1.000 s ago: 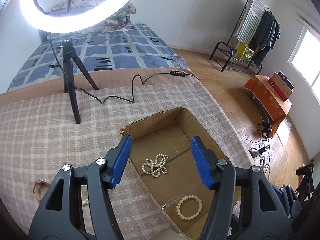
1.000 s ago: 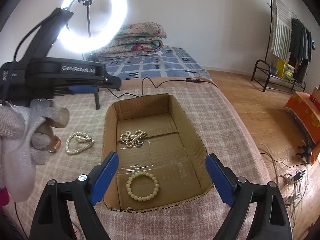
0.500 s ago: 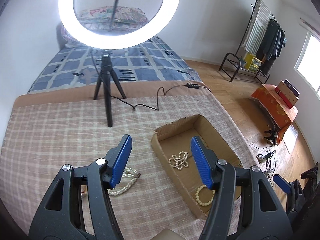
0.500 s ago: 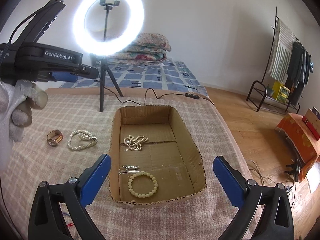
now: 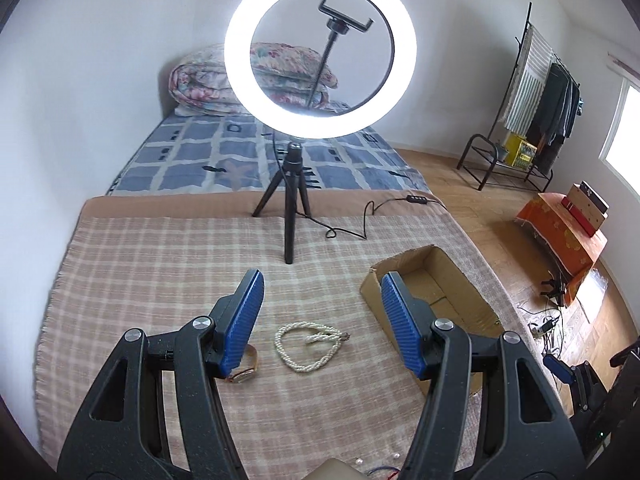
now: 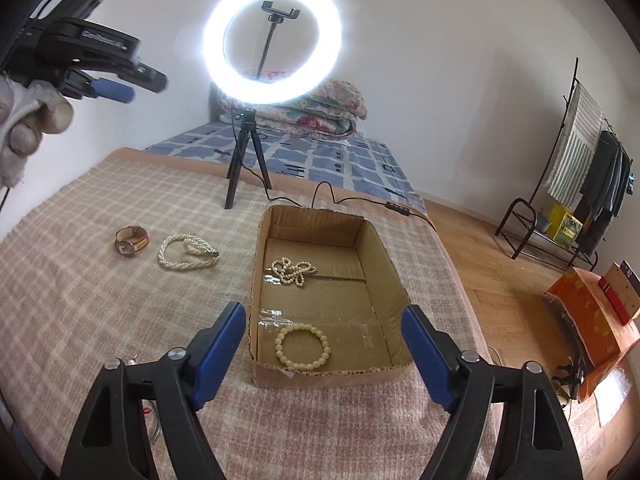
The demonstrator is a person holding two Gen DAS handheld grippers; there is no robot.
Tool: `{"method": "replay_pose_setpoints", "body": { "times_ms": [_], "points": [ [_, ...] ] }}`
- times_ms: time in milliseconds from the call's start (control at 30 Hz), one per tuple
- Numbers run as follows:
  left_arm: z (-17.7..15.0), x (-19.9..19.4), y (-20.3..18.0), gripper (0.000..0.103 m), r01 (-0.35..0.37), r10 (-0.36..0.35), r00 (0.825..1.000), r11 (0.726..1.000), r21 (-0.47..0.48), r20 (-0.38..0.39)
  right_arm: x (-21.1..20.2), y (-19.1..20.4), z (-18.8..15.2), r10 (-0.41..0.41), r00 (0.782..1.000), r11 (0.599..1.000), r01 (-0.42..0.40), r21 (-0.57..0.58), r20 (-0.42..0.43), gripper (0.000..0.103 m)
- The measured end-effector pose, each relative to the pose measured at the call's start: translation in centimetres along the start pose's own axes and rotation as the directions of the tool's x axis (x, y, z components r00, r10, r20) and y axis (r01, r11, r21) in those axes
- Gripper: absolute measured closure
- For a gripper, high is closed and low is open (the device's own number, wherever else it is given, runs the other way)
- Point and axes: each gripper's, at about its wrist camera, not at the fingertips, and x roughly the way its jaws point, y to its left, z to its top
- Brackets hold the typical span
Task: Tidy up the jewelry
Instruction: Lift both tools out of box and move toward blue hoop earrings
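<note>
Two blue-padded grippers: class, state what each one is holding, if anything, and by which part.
Nothing is held. The left gripper is open above the white twisted pearl necklace on the plaid cloth; the right gripper is open before the cardboard box.

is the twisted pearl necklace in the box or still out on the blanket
Out. The twisted pearl necklace lies on the checked blanket, left of the cardboard box, beside the watch.

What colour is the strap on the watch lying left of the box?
Brown, leather-looking. The watch shows best in the right wrist view; in the left wrist view the jaws partly hide it.
</note>
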Motion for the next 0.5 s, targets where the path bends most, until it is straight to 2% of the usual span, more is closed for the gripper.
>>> {"method": "replay_pose_setpoints", "body": {
  "times_ms": [100,267,400,500],
  "points": [
    [-0.4,-1.7,1.7,0.040,-0.025,0.026,0.999,1.000,-0.013,0.026,-0.1,-0.4,-0.5,0.020,0.999,0.999,-0.019,0.039,-0.032,0.037],
    [-2.2,-3.4,3.8,0.040,-0.039,0.040,0.999,0.999,-0.035,0.023,-0.6,-0.3,-1.3,0.073,0.995,0.995,-0.068,0.070,-0.063,0.038],
    [-4.6,-3.8,4.9,0.040,-0.028,0.028,1.000,0.999,-0.032,-0.015,-0.7,1.0,-2.4,0.150,0.983,0.988,-0.145,0.056,-0.104,0.044],
    [-6.3,-3.3,5.2,0.040,-0.024,0.023,0.998,0.999,-0.026,-0.053,-0.5,2.5,-3.6,0.205,0.967,0.979,-0.203,0.028,-0.153,0.054]
  ]
}}
